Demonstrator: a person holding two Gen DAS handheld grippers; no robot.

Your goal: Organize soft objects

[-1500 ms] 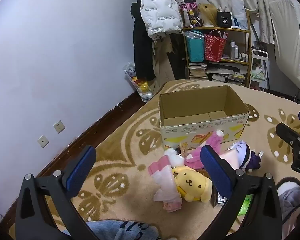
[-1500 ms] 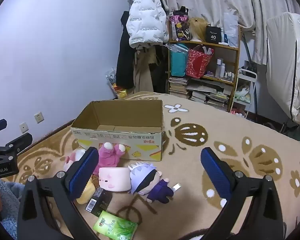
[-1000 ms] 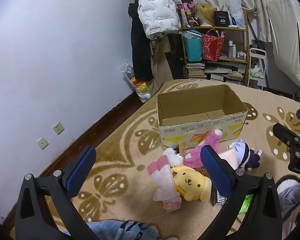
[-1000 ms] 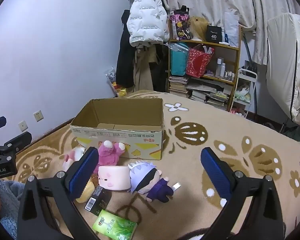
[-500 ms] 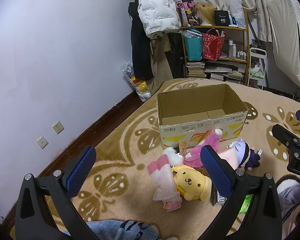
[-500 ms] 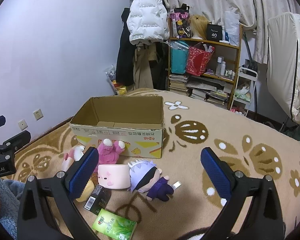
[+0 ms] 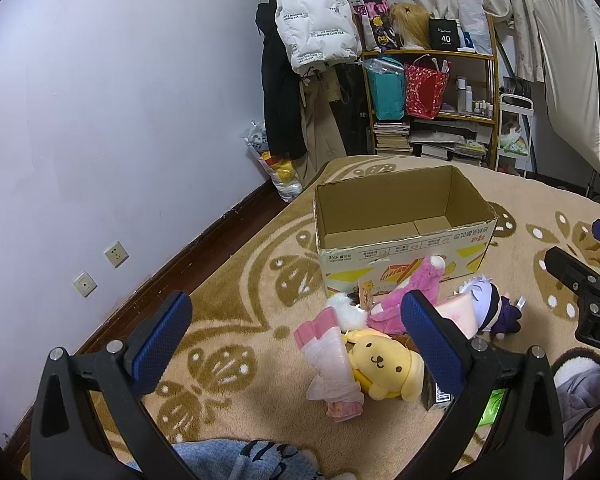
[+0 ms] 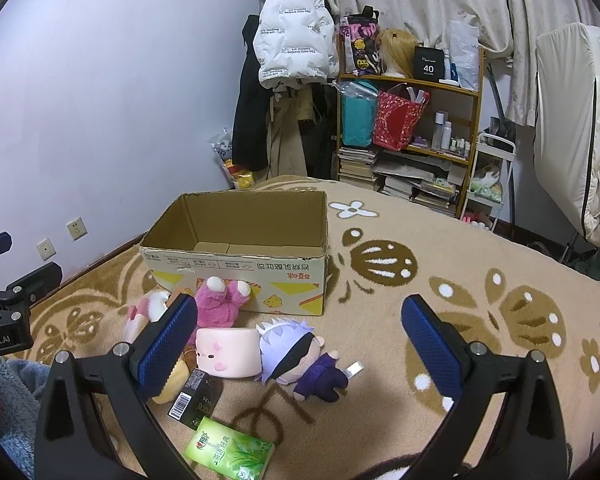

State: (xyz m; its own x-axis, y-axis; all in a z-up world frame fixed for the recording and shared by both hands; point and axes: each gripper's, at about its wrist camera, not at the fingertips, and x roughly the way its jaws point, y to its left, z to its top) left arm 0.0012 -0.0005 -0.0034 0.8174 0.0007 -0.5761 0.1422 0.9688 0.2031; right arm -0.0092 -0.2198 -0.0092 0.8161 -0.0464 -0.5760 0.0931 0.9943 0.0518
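Observation:
An open cardboard box (image 7: 404,216) (image 8: 236,268) stands on the patterned rug, with nothing visible inside it. In front of it lie soft toys: a yellow dog plush (image 7: 384,364), a pink-and-white plush (image 7: 332,356), a magenta plush (image 7: 412,292) (image 8: 220,304), a pale pink square plush (image 8: 228,352) and a white-haired doll in purple (image 8: 300,356) (image 7: 492,308). My left gripper (image 7: 296,332) hovers open above and short of the pile. Over the rug, my right gripper (image 8: 296,340) is open too, with the doll between its fingers in view. Neither holds anything.
A black carton (image 8: 196,398) and a green drink carton (image 8: 230,454) lie near the toys. A shelf (image 7: 428,96) with bags and books, hanging coats (image 8: 292,28) and a white cart (image 8: 488,176) line the far wall. A person's blue fuzzy sleeve (image 7: 244,460) is at the bottom.
Both views have drifted only slightly; the box and toys have stayed where they were and both grippers stay open.

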